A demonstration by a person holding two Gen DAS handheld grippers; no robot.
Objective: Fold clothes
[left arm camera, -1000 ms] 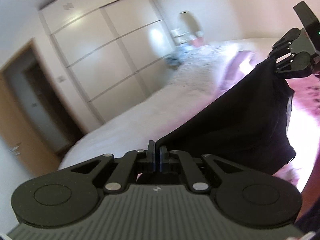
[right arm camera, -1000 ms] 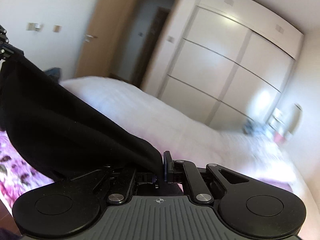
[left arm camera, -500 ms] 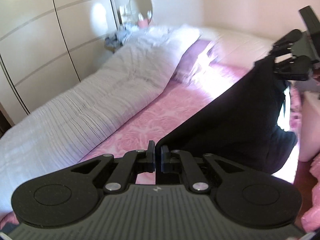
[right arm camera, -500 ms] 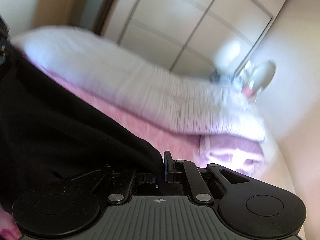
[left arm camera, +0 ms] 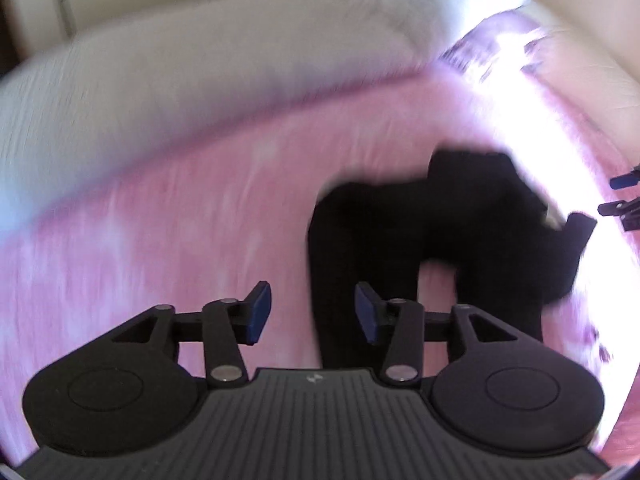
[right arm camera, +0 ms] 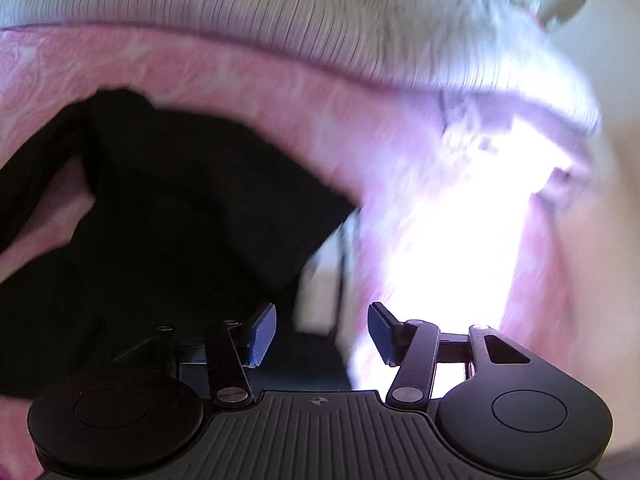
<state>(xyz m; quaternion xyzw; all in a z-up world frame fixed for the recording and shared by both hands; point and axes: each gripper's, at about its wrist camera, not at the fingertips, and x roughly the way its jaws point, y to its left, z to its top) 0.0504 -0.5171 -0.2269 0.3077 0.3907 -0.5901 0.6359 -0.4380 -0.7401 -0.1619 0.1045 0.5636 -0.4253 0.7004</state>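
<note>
A black garment (left arm camera: 440,232) lies loose and crumpled on the pink bedsheet (left arm camera: 180,220), ahead and right of my left gripper (left arm camera: 312,308), which is open and empty. In the right wrist view the same garment (right arm camera: 168,208) lies at the left, just ahead of my right gripper (right arm camera: 320,332), which is open and empty with blue pads. The right gripper's fingertips (left arm camera: 620,200) show at the right edge of the left wrist view, just past the garment. Both views are motion-blurred.
A rolled white ribbed duvet (left arm camera: 200,60) runs along the far side of the bed (right arm camera: 240,12). A lilac pillow (left arm camera: 500,44) lies at the head end. A bright sunlit patch (right arm camera: 460,220) falls on the sheet right of the garment.
Both grippers were shut on the black garment and held it up; now both have opened and the garment has dropped onto the pink sheet. Both cameras tilted down toward the bed.
</note>
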